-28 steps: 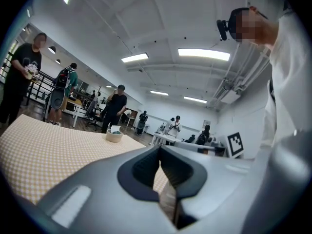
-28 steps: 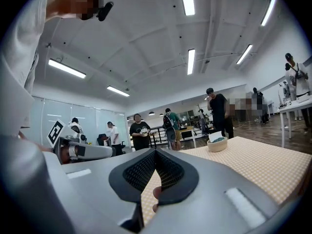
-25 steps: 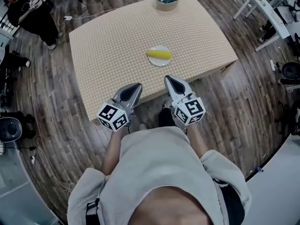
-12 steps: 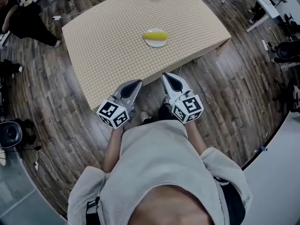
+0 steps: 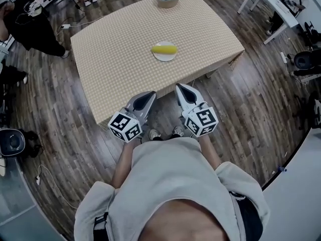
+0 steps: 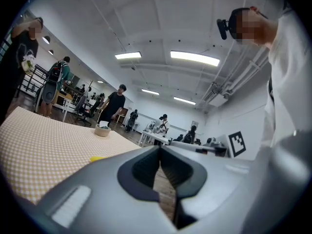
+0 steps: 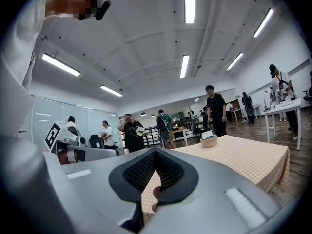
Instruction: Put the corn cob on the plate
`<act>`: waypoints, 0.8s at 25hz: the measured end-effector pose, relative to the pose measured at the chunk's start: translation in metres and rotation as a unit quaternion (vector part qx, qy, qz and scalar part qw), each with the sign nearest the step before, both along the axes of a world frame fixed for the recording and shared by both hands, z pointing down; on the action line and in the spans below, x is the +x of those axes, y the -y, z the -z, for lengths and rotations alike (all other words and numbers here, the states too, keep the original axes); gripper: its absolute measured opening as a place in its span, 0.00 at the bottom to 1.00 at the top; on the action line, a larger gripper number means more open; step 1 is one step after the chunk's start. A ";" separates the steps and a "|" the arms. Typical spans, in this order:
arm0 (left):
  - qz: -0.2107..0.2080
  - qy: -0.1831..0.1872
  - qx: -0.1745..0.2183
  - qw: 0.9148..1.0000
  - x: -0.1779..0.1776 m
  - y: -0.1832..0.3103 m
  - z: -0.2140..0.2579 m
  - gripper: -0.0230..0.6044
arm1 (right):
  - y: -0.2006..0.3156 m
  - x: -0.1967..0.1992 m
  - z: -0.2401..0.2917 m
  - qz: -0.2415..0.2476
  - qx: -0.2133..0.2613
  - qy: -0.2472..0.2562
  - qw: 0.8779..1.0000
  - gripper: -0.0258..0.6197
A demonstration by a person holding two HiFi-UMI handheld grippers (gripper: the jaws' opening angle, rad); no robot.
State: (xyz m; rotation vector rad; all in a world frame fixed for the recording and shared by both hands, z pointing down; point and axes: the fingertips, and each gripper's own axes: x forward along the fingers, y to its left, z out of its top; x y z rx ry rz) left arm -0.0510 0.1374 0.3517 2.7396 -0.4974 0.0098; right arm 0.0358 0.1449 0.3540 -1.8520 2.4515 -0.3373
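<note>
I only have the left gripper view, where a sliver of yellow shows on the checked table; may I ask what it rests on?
Observer: The head view shows the yellow corn cob lying on a small round white plate.
Operator: Is the right gripper holding anything?
Observer: No, the right gripper has its jaws together, empty.
Operator: How near is the left gripper to the plate?
Observer: The left gripper is by the near edge of the tan checked table, the plate well beyond.
</note>
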 end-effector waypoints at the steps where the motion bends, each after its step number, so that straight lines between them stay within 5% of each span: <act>1: 0.002 -0.001 0.003 1.000 0.004 -0.001 0.002 0.05 | 0.000 0.004 0.002 0.001 0.003 -0.001 1.000 0.03; 20: 0.029 0.002 0.018 0.999 0.014 0.011 0.010 0.05 | 0.010 0.018 -0.003 0.020 -0.002 -0.012 1.000 0.03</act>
